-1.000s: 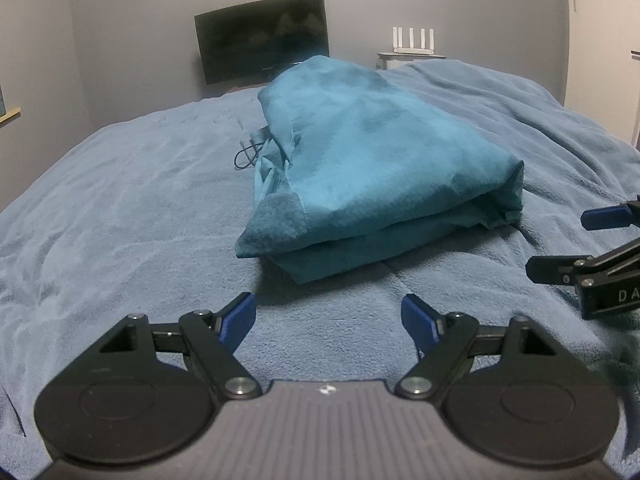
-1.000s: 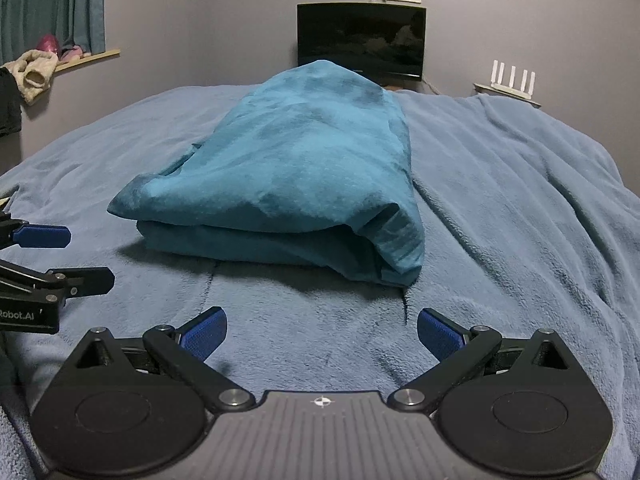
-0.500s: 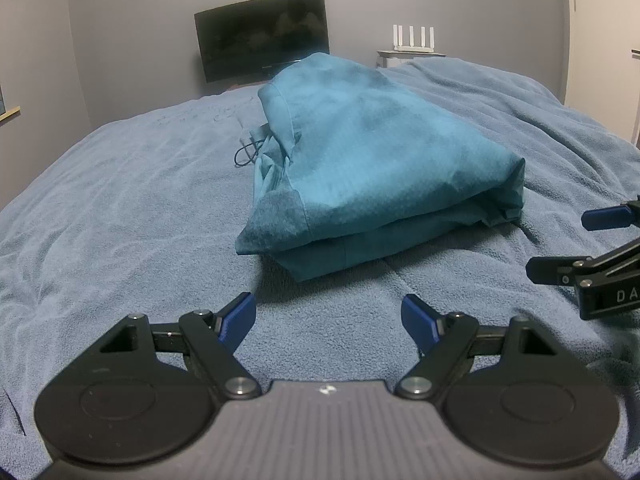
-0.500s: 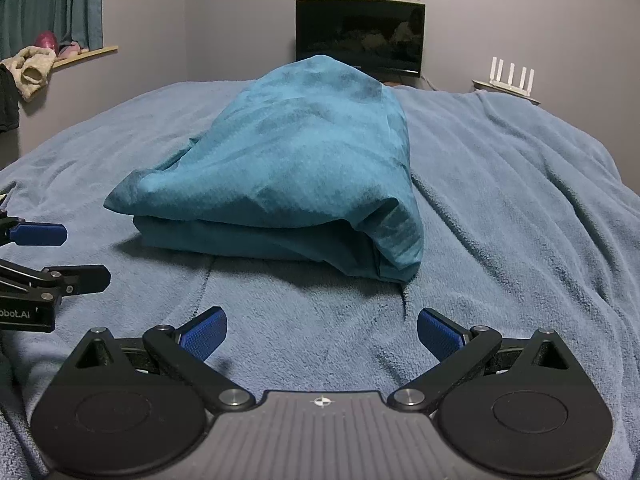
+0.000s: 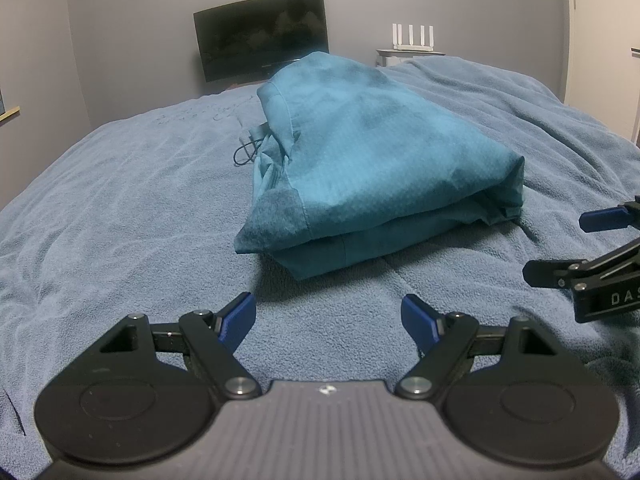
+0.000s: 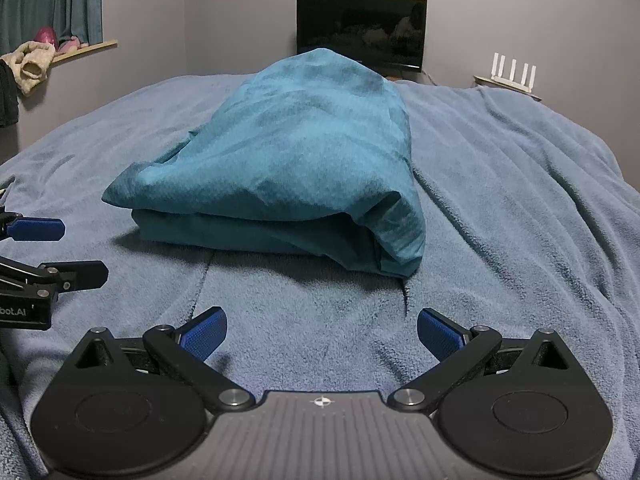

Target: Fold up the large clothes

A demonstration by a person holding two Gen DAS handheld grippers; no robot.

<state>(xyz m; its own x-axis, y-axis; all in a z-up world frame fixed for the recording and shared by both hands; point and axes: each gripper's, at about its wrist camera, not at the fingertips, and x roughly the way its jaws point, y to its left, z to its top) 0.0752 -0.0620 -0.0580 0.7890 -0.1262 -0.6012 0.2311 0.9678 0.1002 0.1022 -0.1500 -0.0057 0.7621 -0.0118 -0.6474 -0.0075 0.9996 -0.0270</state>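
A teal garment (image 5: 372,168) lies folded in a thick bundle on the blue blanket (image 5: 120,216); it also shows in the right wrist view (image 6: 304,168). A dark cord (image 5: 246,152) pokes out at its far left side. My left gripper (image 5: 330,318) is open and empty, just short of the bundle's near edge. My right gripper (image 6: 322,332) is open and empty, also in front of the bundle. Each gripper shows at the edge of the other's view: the right one (image 5: 576,244) at the far right, the left one (image 6: 64,246) at the far left.
The blanket (image 6: 520,200) covers the whole bed. A dark monitor (image 5: 262,34) and a white router (image 5: 412,38) stand by the far wall. A window ledge (image 6: 80,46) with cloths and a curtain is at the left.
Both grippers have drifted slightly lower and closer to the bundle. The garment has not moved and both grippers stay open.
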